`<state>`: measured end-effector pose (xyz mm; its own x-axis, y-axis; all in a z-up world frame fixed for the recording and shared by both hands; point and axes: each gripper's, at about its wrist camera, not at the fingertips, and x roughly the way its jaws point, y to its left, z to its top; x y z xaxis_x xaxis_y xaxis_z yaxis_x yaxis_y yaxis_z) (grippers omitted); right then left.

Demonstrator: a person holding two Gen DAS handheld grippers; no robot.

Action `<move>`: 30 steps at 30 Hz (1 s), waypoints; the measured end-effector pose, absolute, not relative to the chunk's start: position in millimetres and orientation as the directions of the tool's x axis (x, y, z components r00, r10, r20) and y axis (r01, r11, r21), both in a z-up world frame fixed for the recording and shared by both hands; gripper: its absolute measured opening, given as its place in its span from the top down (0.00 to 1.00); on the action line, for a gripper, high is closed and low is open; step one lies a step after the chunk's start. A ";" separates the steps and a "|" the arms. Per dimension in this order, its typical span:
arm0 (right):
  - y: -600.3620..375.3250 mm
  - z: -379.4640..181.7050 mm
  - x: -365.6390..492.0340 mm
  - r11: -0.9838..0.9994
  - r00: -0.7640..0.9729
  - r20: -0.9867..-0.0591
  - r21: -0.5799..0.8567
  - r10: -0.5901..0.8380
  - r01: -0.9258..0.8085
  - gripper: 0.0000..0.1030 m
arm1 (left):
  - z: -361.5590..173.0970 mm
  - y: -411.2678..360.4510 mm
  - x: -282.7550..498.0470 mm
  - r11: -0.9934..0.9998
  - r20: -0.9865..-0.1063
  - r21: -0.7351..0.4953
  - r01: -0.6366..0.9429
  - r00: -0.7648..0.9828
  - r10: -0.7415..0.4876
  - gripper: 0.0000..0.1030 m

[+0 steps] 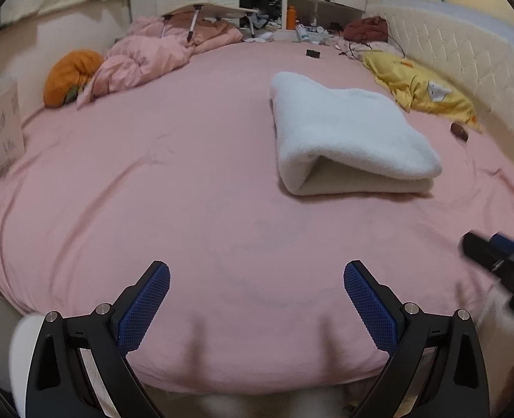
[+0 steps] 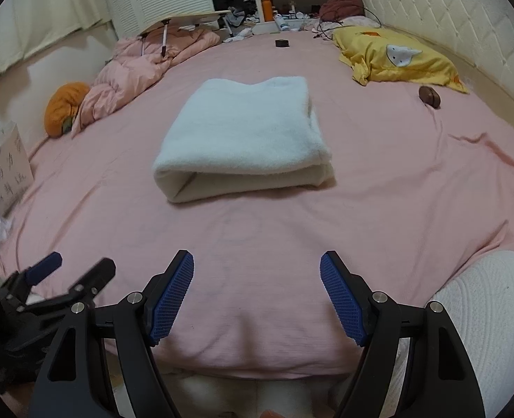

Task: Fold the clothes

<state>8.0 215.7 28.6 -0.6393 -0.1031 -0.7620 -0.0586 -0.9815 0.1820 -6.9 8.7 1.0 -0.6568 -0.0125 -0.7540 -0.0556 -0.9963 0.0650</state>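
Observation:
A white fleece garment [image 1: 347,129] lies folded into a thick rectangle on the pink bed sheet [image 1: 187,191]; it also shows in the right wrist view [image 2: 246,132], mid-bed. My left gripper [image 1: 257,278] is open and empty, hovering over the bed's near edge, well short of the garment. My right gripper [image 2: 257,271] is open and empty, also at the near edge. The right gripper shows at the right edge of the left wrist view [image 1: 500,261], and the left gripper at the lower left of the right wrist view [image 2: 65,275].
A rumpled pink duvet [image 2: 142,66] and an orange cushion [image 2: 65,108] lie at the far left. A yellow pillow [image 2: 392,55] lies by the padded headboard [image 2: 448,21]. A small brown object [image 2: 429,96] and a black box [image 2: 282,43] sit on the sheet.

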 end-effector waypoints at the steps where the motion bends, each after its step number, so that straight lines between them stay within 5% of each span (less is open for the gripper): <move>1: 221.7 31.5 6.9 -0.975 -0.649 -0.751 0.211 -0.121 -0.062 0.27 | 1.6 11.5 -10.7 -0.992 -0.744 0.109 -0.068 -0.668 -0.036 0.03; 9: 266.8 42.1 -0.9 -0.930 -0.699 -0.693 0.350 -0.177 -0.111 0.27 | 0.6 70.2 -50.1 -0.732 -0.457 0.658 -0.176 -0.866 -0.203 0.03; 16: 322.2 47.4 -3.0 -0.869 -0.749 -0.642 0.454 -0.165 -0.198 0.27 | -28.2 145.2 -67.7 -0.369 -0.223 0.912 -0.179 -0.971 -0.081 0.03; 19: 348.9 45.5 -3.7 -0.833 -0.770 -0.620 0.500 -0.152 -0.237 0.27 | -44.0 176.6 -70.5 -0.233 -0.174 0.958 -0.164 -0.985 -0.023 0.03; 25: 379.1 26.7 -15.7 -0.747 -0.759 -0.615 0.604 -0.217 -0.276 0.27 | -48.1 220.2 -75.0 -0.151 -0.223 0.962 -0.229 -0.973 0.056 0.03; 30: 384.0 19.3 -20.7 -0.721 -0.752 -0.607 0.639 -0.257 -0.269 0.27 | -30.7 232.0 -92.0 -0.222 -0.203 0.953 -0.208 -0.978 0.047 0.03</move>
<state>-20.7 384.0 19.3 -0.7521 -0.2573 -0.6068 -0.2690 -0.7206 0.6390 -92.0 232.0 -30.7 -0.9781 0.0468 -0.2030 -0.2083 -0.2217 0.9526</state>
